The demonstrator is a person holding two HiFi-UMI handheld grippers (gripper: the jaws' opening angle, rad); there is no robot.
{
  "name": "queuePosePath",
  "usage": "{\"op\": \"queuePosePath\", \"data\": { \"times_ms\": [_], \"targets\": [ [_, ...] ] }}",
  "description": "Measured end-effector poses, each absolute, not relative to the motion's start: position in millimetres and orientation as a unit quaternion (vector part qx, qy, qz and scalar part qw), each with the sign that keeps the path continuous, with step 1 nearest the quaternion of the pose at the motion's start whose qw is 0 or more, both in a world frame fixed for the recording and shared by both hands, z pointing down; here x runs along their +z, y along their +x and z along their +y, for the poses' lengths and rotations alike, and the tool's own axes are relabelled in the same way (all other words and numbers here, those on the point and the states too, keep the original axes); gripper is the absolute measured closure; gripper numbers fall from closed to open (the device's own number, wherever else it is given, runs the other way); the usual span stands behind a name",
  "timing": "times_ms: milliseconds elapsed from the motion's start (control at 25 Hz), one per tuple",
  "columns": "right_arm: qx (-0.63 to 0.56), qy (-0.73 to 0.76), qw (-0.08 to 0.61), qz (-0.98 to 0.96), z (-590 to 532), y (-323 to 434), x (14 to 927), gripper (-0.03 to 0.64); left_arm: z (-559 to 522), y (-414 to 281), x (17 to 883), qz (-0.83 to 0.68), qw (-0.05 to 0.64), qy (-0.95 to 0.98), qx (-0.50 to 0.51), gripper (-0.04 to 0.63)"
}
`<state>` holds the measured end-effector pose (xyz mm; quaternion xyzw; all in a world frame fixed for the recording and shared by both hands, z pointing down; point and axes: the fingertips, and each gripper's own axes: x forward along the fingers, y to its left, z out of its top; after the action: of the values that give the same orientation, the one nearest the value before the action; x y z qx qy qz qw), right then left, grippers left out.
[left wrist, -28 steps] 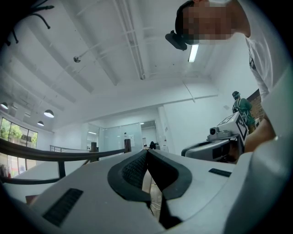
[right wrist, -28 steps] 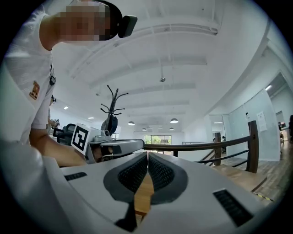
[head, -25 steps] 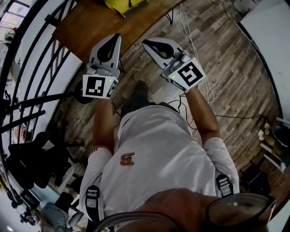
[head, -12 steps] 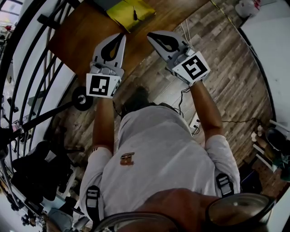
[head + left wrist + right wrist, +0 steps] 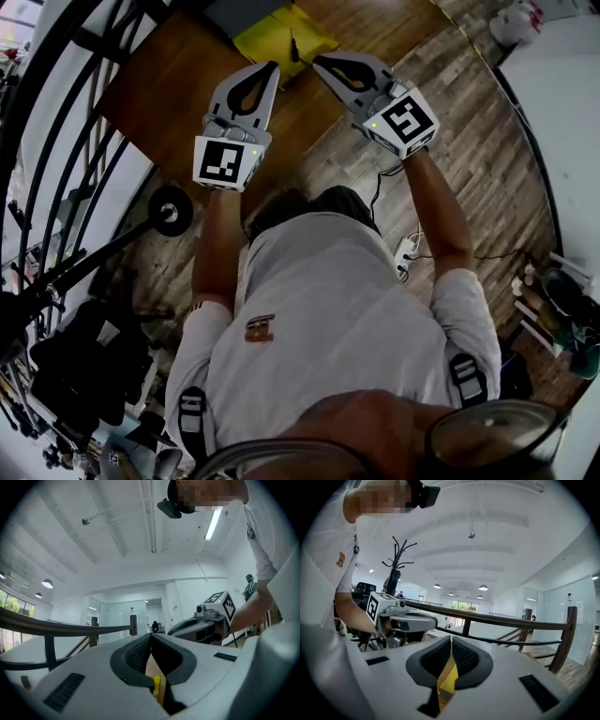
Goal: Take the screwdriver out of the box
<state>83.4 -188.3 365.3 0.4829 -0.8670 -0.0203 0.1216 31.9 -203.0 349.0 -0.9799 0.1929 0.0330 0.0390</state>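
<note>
Currently both units are held out in front of the person, side by side, tips converging toward each other in the head view.

Left hand-held gripper (image 5: 272, 66): clenched. Its own view shows the two ribbed pads meeting at the tip with nothing between them. Only a sliver of wood and yellow shows through the gap lower down.

Right hand-held gripper (image 5: 318, 62): also clenched and empty, pads together at the tip. The same wood-and-yellow sliver shows below them in its own view.

Each marker cube faces up toward the head camera.

Screwdriver (image 5: 293, 44): a slim dark tool lying in the yellow box (image 5: 267, 37), untouched by either unit. In the head view it sits just beyond the two tips, roughly between them.

Yellow box: rests on the brown wooden tabletop (image 5: 169, 89), toward its far side. A dark flat thing (image 5: 239, 11) lies just beside its far edge; what it is cannot be told.

Surroundings: plank floor (image 5: 459, 122) to the right of the tabletop. A white power strip (image 5: 406, 251) lies on the floor near the person's right arm. A black railing (image 5: 56, 122) curves along the left.
</note>
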Motion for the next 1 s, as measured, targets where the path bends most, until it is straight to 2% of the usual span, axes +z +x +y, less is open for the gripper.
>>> {"op": "queuePosePath", "data": {
  "times_ms": [200, 1000],
  "targets": [
    [-0.015, 0.447, 0.168, -0.879, -216, 88, 381, 0.583, -224, 35, 352, 0.193, 0.035, -0.98, 0.033, 0.577],
    [-0.098, 0.21, 0.454, -0.86, -300, 142, 476, 0.58, -281, 66, 378, 0.246, 0.001, -0.969, -0.001, 0.577]
  ]
}}
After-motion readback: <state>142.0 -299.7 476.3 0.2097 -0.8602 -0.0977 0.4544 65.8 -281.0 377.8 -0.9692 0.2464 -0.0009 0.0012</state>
